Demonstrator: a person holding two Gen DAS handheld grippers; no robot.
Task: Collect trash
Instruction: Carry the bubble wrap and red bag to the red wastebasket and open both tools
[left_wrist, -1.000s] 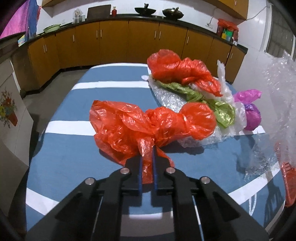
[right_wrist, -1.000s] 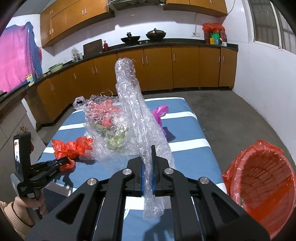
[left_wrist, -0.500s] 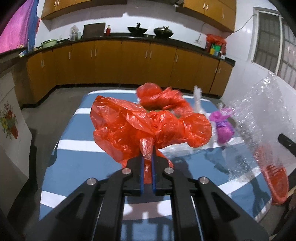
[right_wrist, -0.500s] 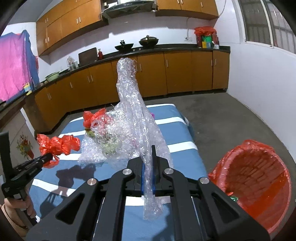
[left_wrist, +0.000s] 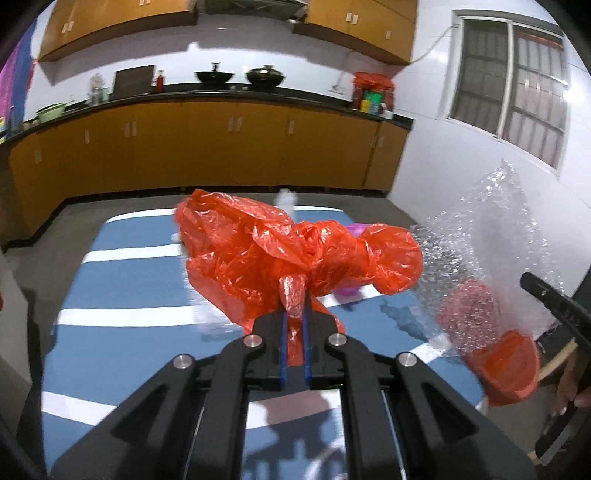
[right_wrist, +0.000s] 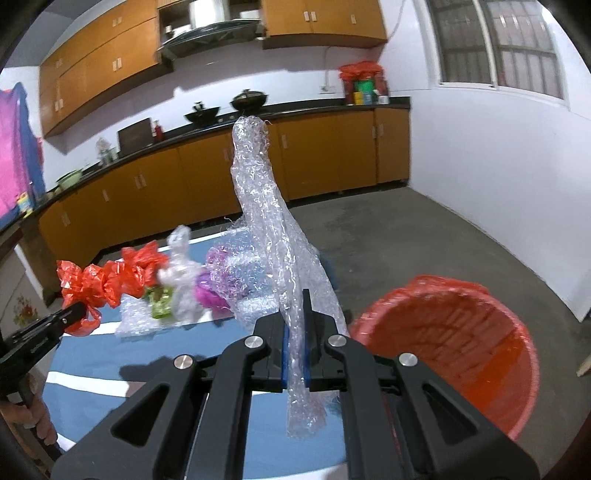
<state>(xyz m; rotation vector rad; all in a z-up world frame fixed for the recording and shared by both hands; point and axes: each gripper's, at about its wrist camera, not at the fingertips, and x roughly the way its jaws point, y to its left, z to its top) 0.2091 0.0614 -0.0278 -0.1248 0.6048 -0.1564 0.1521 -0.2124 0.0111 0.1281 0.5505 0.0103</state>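
Looking along the left gripper (left_wrist: 294, 314): jaws pinch a red plastic bag (left_wrist: 295, 254) lifted above the striped table (left_wrist: 122, 280). Right-wrist view: right gripper (right_wrist: 295, 321) pinches a bubble-wrap sheet (right_wrist: 266, 218) beside the table; only here the red-lined bin (right_wrist: 454, 343) shows its open mouth

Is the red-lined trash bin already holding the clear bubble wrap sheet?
No: the clear bubble wrap sheet is clamped upright in the right gripper, beside the red-lined trash bin, not inside it.
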